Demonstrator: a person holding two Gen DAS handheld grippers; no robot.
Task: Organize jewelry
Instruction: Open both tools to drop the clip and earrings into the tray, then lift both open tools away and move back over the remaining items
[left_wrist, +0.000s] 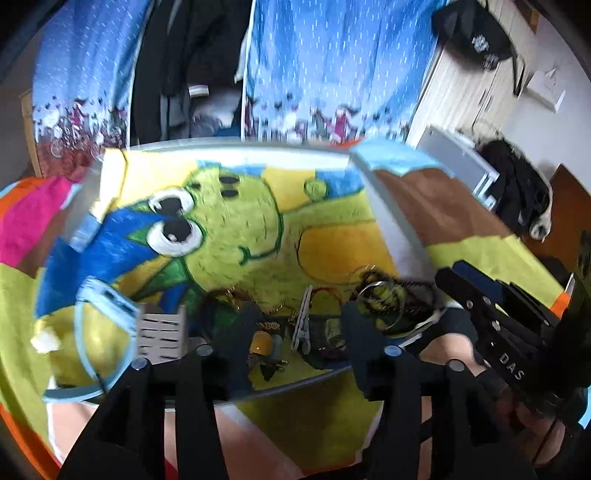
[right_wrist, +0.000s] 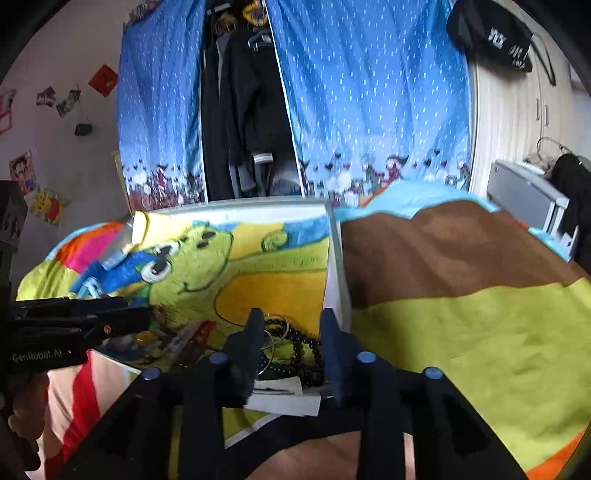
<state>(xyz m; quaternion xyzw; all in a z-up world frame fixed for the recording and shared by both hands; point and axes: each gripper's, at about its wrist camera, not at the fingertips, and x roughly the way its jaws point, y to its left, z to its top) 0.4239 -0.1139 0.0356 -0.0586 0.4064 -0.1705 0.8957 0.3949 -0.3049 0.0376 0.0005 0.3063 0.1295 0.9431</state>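
A heap of jewelry (left_wrist: 325, 314) lies low in the frame on a clear tray (left_wrist: 391, 221) over a frog blanket (left_wrist: 229, 229). Left tool (left_wrist: 299, 325) released above it; right tool (right_wrist: 291, 343) released around black beads (right_wrist: 295, 343).

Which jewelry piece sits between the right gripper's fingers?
The black bead string, lying between the open fingers of the right gripper with thin silver rings. The gold chain and white clip sit farther left.

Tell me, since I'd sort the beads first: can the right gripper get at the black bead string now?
Probably yes: the right gripper is open, and the black bead string lies uncovered between its fingers.
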